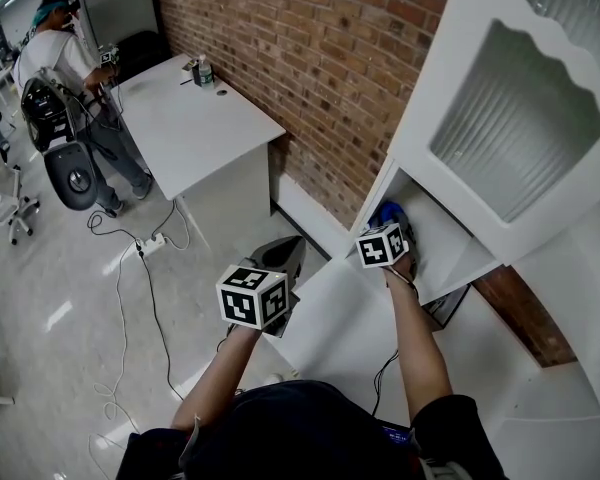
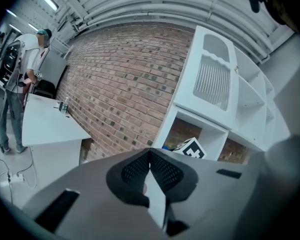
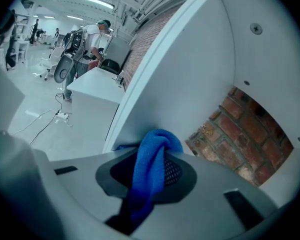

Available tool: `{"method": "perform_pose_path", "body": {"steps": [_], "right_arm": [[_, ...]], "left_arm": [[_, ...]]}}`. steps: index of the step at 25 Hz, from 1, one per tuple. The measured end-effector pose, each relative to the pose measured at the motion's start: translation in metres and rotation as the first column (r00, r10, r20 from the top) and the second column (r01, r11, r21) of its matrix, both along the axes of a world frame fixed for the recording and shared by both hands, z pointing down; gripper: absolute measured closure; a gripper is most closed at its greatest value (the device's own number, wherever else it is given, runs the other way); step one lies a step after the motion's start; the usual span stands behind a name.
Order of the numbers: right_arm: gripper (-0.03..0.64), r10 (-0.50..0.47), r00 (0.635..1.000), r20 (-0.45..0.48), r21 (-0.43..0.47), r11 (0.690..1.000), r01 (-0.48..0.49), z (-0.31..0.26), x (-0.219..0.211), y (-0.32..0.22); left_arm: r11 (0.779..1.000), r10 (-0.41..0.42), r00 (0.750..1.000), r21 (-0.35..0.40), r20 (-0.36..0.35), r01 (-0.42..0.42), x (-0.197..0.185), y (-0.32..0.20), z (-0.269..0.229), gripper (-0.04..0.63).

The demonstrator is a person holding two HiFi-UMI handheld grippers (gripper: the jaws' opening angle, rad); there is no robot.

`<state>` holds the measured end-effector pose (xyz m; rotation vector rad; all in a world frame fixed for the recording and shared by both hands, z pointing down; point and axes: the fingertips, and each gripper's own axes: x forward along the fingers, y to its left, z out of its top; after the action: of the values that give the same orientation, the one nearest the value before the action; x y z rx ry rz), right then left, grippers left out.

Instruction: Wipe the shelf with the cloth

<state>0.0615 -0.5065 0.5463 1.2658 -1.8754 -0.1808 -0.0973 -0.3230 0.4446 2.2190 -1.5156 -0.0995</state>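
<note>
The right gripper (image 3: 157, 154) is clamped tight on the cloth (image 3: 151, 170). The cloth is a blue fold that bulges up past the jaw tips and runs back between them into shadow, where its lower end is lost. Just ahead of the tips stands the white side wall of the shelf (image 3: 190, 79). Ahead and to this gripper's right, bare brick (image 3: 240, 134) shows at the back of the compartment. Whether the cloth touches the wall cannot be told.

In the head view this gripper's jaws are hidden behind its own cube (image 1: 382, 245). Only a blue patch shows beyond it, inside the lower compartment, and the shelf's top runs off the frame.

The left gripper (image 2: 150, 153) is closed with nothing between its jaws. It sits short of the shelf, low and to the left of the right one. Over its body only the right cube and a sliver of blue can be seen. Well off to its left are a desk (image 1: 195, 118) and a person (image 1: 60, 63), small and indistinct.
</note>
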Motion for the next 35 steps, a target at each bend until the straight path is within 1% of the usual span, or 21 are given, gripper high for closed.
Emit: {"method": "perform_pose_path", "body": {"steps": [13, 20, 29, 35], "right_arm": [[0.543, 0.028, 0.999, 0.022, -0.009, 1.000, -0.028, -0.001, 0.013, 0.009], [0.542, 0.053, 0.999, 0.015, -0.013, 0.999, -0.052, 0.000, 0.028, 0.016], [0.543, 0.100, 0.994, 0.035, -0.020, 0.995, -0.099, 0.000, 0.050, 0.026], [0.541, 0.124, 0.992, 0.037, -0.022, 0.992, -0.123, 0.000, 0.064, 0.029]], "left_arm": [[0.999, 0.050, 0.999, -0.006, 0.009, -0.050, 0.011, -0.004, 0.001, 0.580], [0.996, 0.092, 0.996, -0.008, 0.012, -0.092, 0.023, -0.005, 0.002, 0.580], [0.989, 0.150, 0.989, -0.008, 0.010, -0.150, 0.043, -0.007, 0.002, 0.580], [0.988, 0.157, 0.988, 0.000, 0.002, -0.157, 0.049, -0.012, 0.002, 0.580]]}}
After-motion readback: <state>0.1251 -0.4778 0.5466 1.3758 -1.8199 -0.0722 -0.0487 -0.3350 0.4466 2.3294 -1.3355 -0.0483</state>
